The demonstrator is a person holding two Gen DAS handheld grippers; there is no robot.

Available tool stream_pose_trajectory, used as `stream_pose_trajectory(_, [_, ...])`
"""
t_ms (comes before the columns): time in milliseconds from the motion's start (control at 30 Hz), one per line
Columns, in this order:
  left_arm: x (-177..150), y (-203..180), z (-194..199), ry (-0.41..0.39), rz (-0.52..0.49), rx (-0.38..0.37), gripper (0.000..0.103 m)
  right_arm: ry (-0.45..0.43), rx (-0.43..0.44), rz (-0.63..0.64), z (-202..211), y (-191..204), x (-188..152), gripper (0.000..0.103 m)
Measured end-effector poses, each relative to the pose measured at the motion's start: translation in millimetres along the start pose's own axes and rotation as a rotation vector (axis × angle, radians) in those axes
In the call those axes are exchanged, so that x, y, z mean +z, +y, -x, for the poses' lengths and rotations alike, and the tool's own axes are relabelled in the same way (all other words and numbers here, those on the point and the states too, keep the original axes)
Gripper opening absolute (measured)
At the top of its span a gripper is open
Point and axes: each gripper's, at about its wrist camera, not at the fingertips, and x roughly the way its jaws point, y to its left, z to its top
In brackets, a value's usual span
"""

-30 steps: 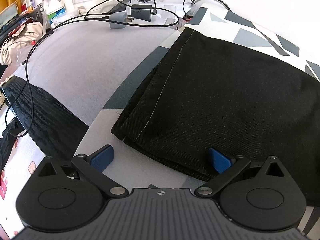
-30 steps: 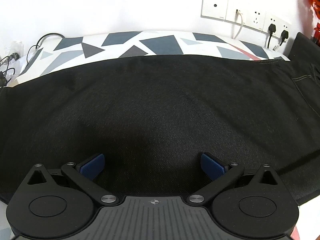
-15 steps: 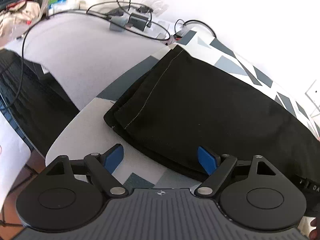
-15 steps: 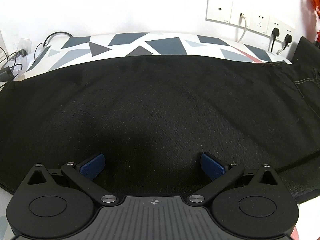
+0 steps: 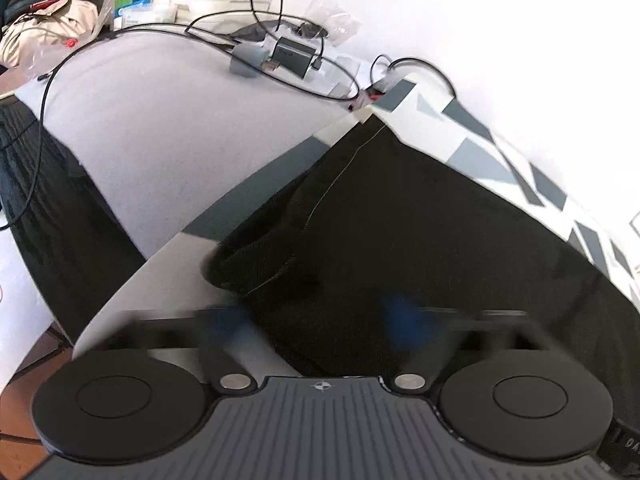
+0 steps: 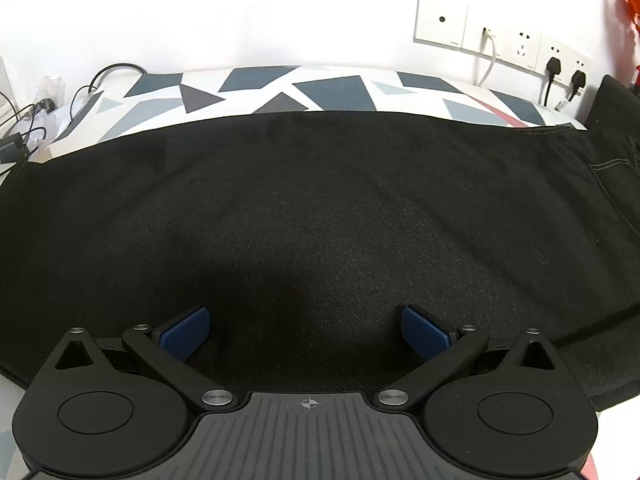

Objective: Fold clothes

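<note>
Black trousers (image 6: pixel 320 208) lie folded lengthwise across a cloth with grey and blue triangles (image 6: pixel 328 88). Their hem end with pale stitching (image 5: pixel 320 208) shows in the left wrist view. My left gripper (image 5: pixel 316 320) is open and motion-blurred, its blue pads either side of the hem's near corner. In the right wrist view my right gripper (image 6: pixel 306 334) stands open low over the middle of the trousers, with nothing pinched between its blue pads (image 6: pixel 424 336). A pocket seam (image 6: pixel 612 168) shows at the far right.
A grey mat (image 5: pixel 168 128) lies left of the patterned cloth, with black cables (image 5: pixel 280 76) and a grey adapter (image 5: pixel 292 56) at its far edge. Wall sockets (image 6: pixel 520 44) with plugs sit behind the table. Clutter and a beige bag (image 5: pixel 44 28) fill the far left.
My left gripper has swung right and moved in over the hem corner, which now lies between its blurred fingers. The right gripper has crept slightly forward and stays open.
</note>
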Motion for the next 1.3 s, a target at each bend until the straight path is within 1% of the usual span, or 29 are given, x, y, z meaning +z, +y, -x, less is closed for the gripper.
stream_pose_trajectory(33, [3, 2, -1, 0.018, 0.022, -0.011, 0.013, 0.005, 0.001, 0.002, 0, 0, 1, 0.102])
stream_pose_trajectory(133, [9, 5, 2, 0.007, 0.054, -0.008, 0.011, 0.017, 0.003, 0.027, 1, 1, 2, 0.102])
stream_pose_trajectory(233, [16, 7, 6, -0.004, 0.086, -0.006, 0.01, 0.014, -0.015, 0.095, 6, 8, 1, 0.102])
stream_pose_trajectory(433, [27, 15, 10, -0.014, 0.151, -0.009, 0.009, -0.06, -0.064, 0.248, 14, 41, -1, 0.102])
stream_pose_trajectory(533, [26, 23, 10, -0.009, 0.166, -0.028, 0.009, -0.061, -0.028, 0.26, 14, 59, -2, 0.102])
stream_pose_trajectory(633, [24, 29, 14, -0.017, 0.17, -0.048, 0.009, -0.03, 0.011, 0.212, 13, 72, -6, 0.102])
stream_pose_trajectory(733, [25, 32, 21, -0.038, 0.163, -0.074, 0.009, -0.002, 0.075, 0.171, 17, 81, -15, 0.102])
stream_pose_trajectory(867, [27, 33, 28, -0.054, 0.17, -0.116, 0.009, -0.007, 0.099, 0.159, 24, 87, -25, 0.102])
stream_pose_trajectory(1000, [31, 26, 38, -0.096, 0.154, -0.199, 0.009, 0.033, 0.115, 0.158, 23, 84, -18, 0.102])
stream_pose_trajectory(1133, [40, 5, 45, -0.132, 0.135, -0.272, 0.009, 0.111, 0.133, 0.149, 22, 72, -6, 0.102])
stream_pose_trajectory(1167, [42, -2, 47, -0.14, 0.129, -0.297, 0.009, 0.112, 0.127, 0.12, 25, 64, -2, 0.101])
stream_pose_trajectory(1200, [45, -9, 49, -0.148, 0.116, -0.321, 0.009, 0.077, 0.101, 0.069, 31, 51, 2, 0.101])
stream_pose_trajectory(1267, [48, -27, 55, -0.168, 0.079, -0.366, 0.009, -0.01, 0.023, -0.024, 44, 20, 11, 0.102])
stream_pose_trajectory(1300, [50, -37, 58, -0.179, 0.058, -0.388, 0.009, -0.016, -0.021, -0.042, 44, 4, 15, 0.102])
